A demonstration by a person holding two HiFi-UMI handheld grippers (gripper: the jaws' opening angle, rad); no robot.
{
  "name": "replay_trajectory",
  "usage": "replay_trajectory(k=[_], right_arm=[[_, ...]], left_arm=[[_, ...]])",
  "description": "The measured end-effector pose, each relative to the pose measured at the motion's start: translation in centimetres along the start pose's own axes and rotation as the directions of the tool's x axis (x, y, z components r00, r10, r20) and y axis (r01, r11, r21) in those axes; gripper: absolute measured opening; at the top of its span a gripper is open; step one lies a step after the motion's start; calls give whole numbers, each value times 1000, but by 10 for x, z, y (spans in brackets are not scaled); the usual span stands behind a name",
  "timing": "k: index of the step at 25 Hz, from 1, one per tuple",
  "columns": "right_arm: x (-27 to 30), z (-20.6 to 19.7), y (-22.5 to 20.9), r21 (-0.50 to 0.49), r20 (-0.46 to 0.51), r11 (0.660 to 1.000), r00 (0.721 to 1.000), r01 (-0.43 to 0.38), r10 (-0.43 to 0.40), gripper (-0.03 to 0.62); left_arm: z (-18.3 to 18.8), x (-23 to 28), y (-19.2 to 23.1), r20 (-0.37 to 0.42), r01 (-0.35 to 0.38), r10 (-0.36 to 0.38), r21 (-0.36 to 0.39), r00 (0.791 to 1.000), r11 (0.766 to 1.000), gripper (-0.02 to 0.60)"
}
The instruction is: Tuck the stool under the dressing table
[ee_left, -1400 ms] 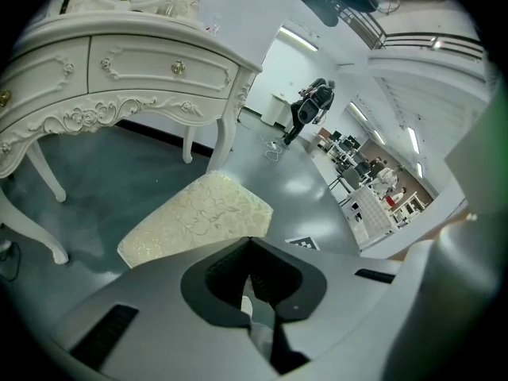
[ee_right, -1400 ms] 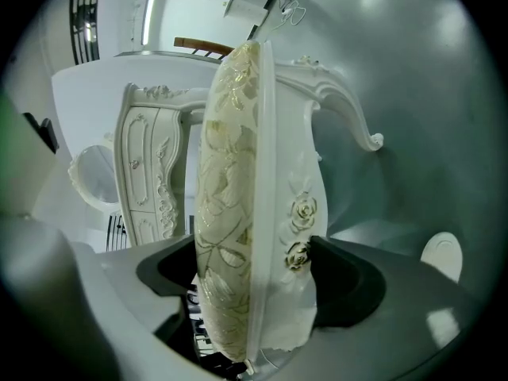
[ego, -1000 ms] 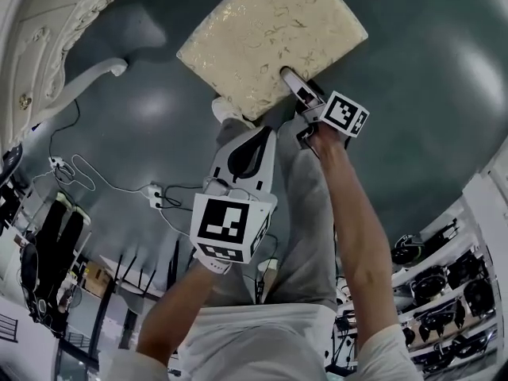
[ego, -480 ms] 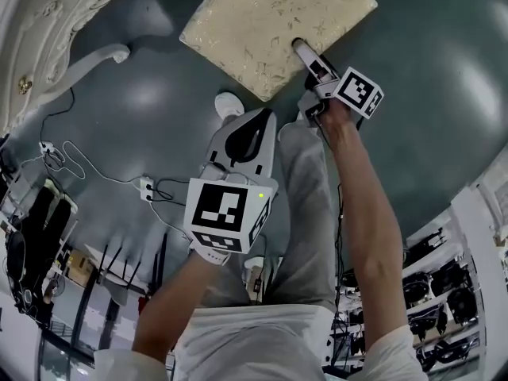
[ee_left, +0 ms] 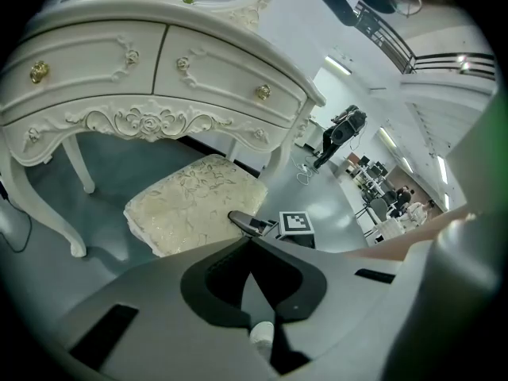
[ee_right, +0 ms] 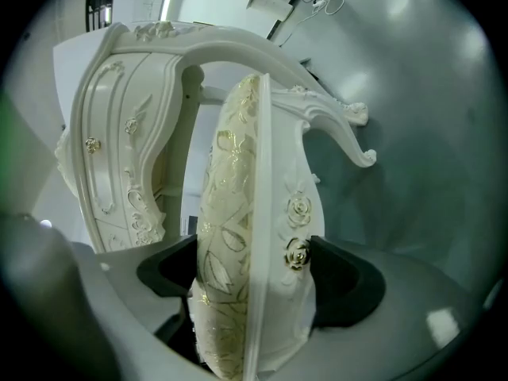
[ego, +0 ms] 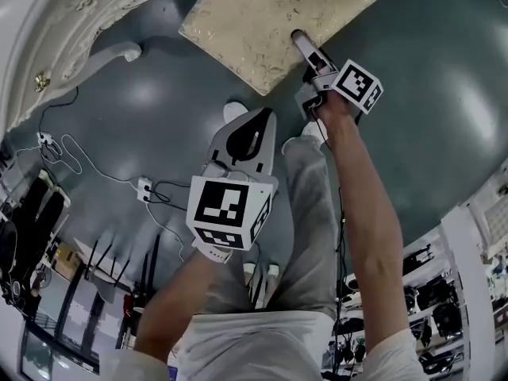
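Clamping is confirmed only in the right gripper view: the right gripper (ee_right: 254,280) has its jaws pressed on the near edge of the stool (ee_right: 238,149). One jaw is on the gold-patterned cushion (ee_right: 222,236), the other on the white carved frame (ee_right: 298,213) with two rosettes. The head view shows just one jaw lying on the cushion top.

In the left gripper view, the left gripper (ee_left: 251,243) has its jaws together at the tips with nothing between them. It is held back from the stool, above the person's leg (ego: 309,213).

The dressing table (ee_left: 151,121) is white with scrolled carving and two drawers (ee_left: 222,74). The stool stands on the grey-green floor (ego: 429,94) at the table's knee opening, its far edge near the front apron. I cannot tell how far under it is.

A cable (ego: 87,165) and power strip (ego: 147,187) lie on the floor, well apart from the stool.
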State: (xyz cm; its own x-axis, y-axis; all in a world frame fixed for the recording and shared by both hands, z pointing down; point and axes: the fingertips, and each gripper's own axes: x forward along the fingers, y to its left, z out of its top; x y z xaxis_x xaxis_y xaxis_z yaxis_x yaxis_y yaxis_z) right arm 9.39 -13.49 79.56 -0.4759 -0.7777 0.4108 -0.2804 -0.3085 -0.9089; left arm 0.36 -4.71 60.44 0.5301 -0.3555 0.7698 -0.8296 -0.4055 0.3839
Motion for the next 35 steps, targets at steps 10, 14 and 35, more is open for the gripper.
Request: replay_trajectory(k=[10,14,35], right_arm=[[30,-2,6,14,-11,1000,1000,-9,9,449],[63,-6,19,12,-20,1000,1000,-10,10,449],[159,-22,70,25,-35,999,999,-21,21,449]], left_arm=[[-9,6,9,20,-44,45,-47,999,998,9],[3,6,31,34,-57,59,-70,998,996,9],[23,-21,101,90,-116,132,-164,987,980,9]])
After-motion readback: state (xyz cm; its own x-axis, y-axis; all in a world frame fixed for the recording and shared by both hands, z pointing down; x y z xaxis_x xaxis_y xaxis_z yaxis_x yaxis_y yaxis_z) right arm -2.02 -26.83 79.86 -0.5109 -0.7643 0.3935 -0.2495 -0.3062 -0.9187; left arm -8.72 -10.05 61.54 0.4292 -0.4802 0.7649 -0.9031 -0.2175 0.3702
